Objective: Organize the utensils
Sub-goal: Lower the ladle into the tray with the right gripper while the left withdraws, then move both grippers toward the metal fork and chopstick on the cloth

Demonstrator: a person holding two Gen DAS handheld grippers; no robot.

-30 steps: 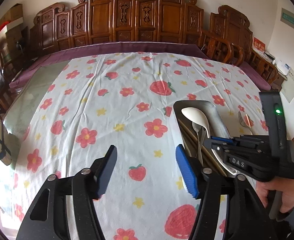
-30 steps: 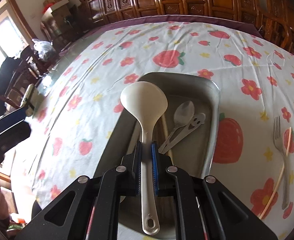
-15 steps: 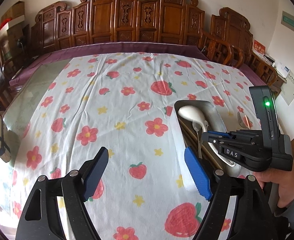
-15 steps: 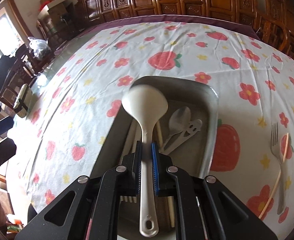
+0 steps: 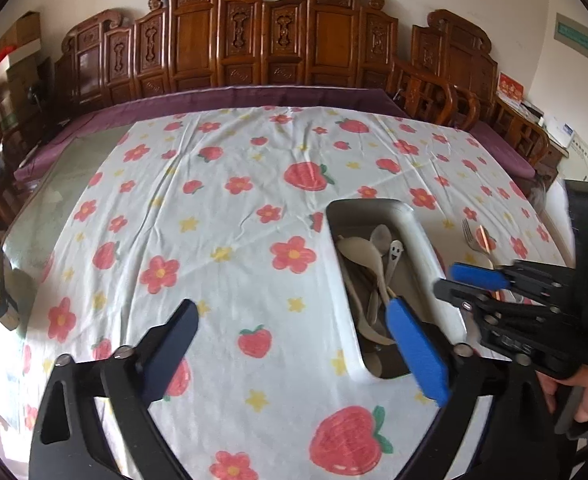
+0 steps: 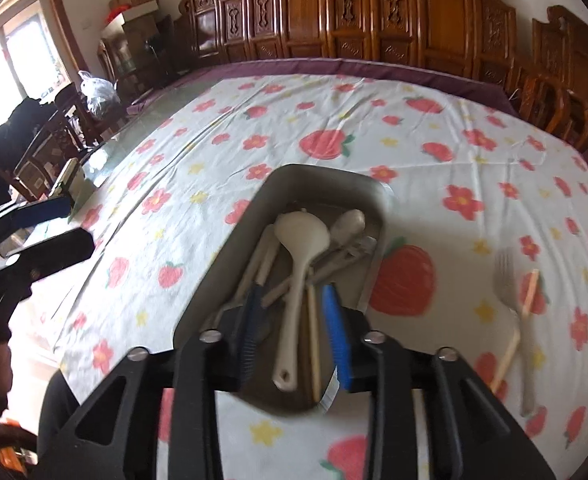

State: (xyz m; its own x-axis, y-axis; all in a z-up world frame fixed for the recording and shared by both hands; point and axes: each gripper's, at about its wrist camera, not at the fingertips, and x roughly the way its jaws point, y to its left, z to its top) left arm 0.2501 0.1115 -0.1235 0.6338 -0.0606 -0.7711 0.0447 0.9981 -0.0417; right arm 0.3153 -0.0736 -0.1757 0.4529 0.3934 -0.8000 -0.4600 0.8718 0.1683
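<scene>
Now right hand-held gripper (image 6: 294,332) just opened above tray (image 6: 378,208), ladle (image 6: 300,240) released, left hand-held gripper (image 5: 294,344) wide.

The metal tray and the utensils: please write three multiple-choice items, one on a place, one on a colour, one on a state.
1. Where does the fork lie?
A. in the metal tray
B. on the tablecloth, right of the tray
C. in the left gripper

2. What colour is the big ladle in the tray?
A. off-white
B. red
C. black

3. How are the jaws of the right gripper?
A. shut on the ladle
B. shut on the fork
C. apart, pads clear of the ladle handle

Answers: 1 B, the fork rests on the flowered cloth outside the tray. 2 A, its bowl is pale cream. 3 C, gaps show on both sides of the handle; the jaws have just been opening.
</scene>
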